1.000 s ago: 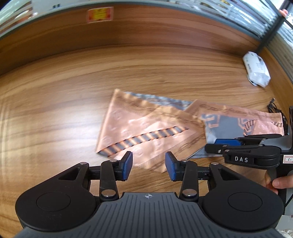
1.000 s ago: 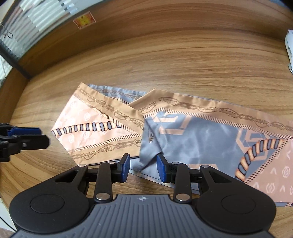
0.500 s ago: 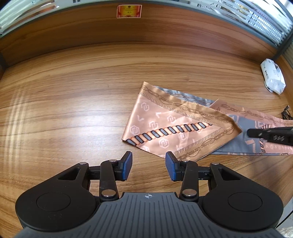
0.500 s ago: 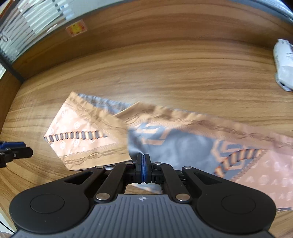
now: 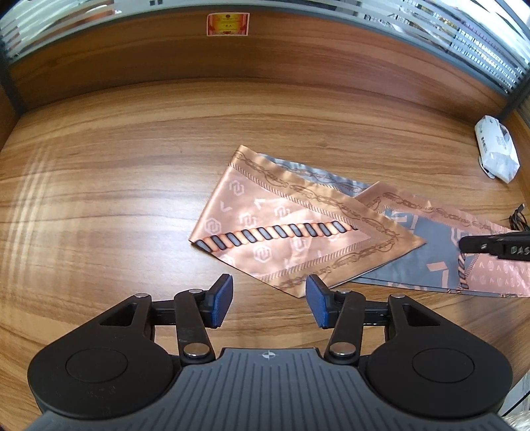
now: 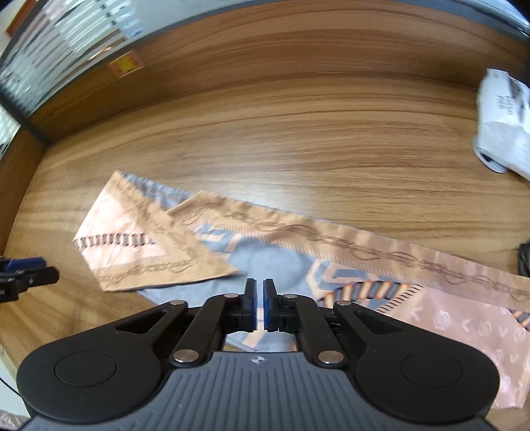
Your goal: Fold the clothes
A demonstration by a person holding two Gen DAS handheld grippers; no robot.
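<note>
The left gripper hangs over bare table, jaws opening and empty; the scarf's folded peach corner lies just ahead of its tips. The right gripper hovers above the scarf's grey middle, jaws parting slightly, nothing between them. Far right lies a white packet.

White letters "DAS" are showing on the black right tool at the left wrist view's edge. Print on the red-and-yellow sticker, the white packet and the scarf is staying illegible.
</note>
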